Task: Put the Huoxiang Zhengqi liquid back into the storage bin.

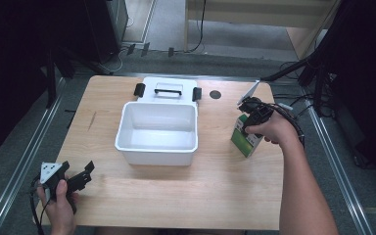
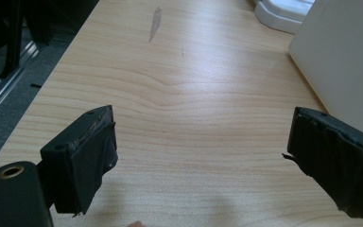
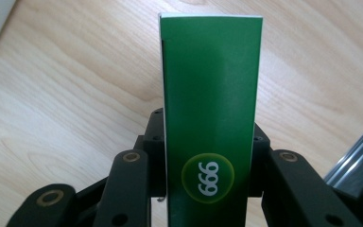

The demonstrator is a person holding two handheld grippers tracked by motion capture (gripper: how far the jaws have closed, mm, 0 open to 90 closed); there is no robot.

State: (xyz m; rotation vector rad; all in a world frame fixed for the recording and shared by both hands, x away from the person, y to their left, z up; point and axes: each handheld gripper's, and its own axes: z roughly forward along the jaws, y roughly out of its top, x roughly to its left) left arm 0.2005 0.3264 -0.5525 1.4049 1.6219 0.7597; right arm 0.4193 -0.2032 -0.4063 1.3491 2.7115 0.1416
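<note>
Box (image 3: 210,118): slim green carton with white edges; a yellow-green disc printed with white digits, reading "666" or "999" depending on which way up, shows in the right gripper view. A white side panel shows in the high view (image 1: 247,137). It sits at the right part of the surface (image 1: 176,191), to the right of the bin and apart from it.

Right gripper (image 1: 252,119): jaws closed against the box's two sides, hand (image 1: 269,128) behind it.

Left gripper (image 1: 81,177): near-left corner of the surface, jaws spread wide, nothing between them; pads (image 2: 92,158) worn and frayed.

Bin (image 1: 156,147): white, rectangular, open-topped, mid-surface.

Lid (image 1: 169,89): white, black handle and two black latches, lying just behind the bin.

Surface: pale wood grain, one grey scuff (image 2: 155,22) on the left side.
</note>
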